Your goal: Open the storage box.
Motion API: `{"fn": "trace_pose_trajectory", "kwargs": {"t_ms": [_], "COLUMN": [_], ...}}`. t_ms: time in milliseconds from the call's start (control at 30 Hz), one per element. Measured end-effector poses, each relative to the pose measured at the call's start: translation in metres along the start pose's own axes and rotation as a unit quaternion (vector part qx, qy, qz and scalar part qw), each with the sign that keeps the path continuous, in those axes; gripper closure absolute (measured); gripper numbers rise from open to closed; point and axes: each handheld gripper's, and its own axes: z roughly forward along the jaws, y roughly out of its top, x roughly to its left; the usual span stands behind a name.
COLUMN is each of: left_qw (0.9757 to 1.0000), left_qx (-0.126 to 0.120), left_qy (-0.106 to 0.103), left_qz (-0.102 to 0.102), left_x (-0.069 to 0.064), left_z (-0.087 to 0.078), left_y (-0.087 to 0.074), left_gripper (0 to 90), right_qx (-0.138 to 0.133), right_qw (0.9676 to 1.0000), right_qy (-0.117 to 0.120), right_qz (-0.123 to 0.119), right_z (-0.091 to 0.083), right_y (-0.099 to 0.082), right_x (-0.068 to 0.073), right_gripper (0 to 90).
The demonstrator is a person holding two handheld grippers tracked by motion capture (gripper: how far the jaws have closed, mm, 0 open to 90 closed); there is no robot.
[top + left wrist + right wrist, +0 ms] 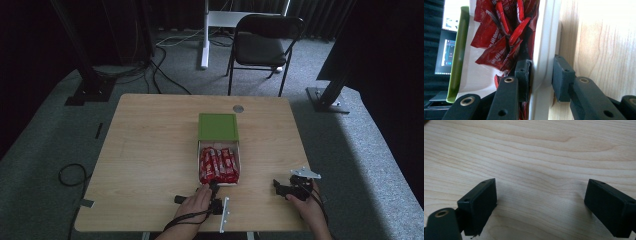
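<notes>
The box [239,159] is white, and its lid [218,126] is green. The packets [218,165] in the box are shiny red with small white letters. The table [150,150] is light wood with wavy brown lines. Both grippers, left [214,187] and right [278,186], are black, and the right one has a grey plate on top. The chair [262,42] is black. The floor [45,145] is grey.

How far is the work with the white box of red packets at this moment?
Done: the white box is full of red snack packets, its green lid open. In hand: the left hand-held gripper is clamped on the box's near wall. Left: probably moving or closing the box; the right hand-held gripper waits open over the wooden table.
</notes>
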Motion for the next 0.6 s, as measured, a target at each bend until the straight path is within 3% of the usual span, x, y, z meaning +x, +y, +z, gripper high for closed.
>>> {"fn": "trace_pose_trajectory", "kwargs": {"t_ms": [400, 600], "left_qw": [0.9999, 0.9990], "left_qx": [-0.011, -0.039], "left_qy": [-0.002, -0.015], "left_qz": [-0.002, -0.018], "left_x": [-0.0013, 0.0003], "left_z": [-0.0025, -0.0099], "left_y": [0.0003, 0.0004], "left_gripper": [69.1, 66.6], "right_qx": [0.000, 0.000], "right_qw": [1.0000, 1.0000], "right_qy": [0.000, 0.000], "right_qz": [0.000, 0.000], "right_z": [0.0000, 0.0000], "right_y": [0.0000, 0.0000], "right_x": [0.0000, 0.0000], "right_gripper": [10.4, 10.4]}}
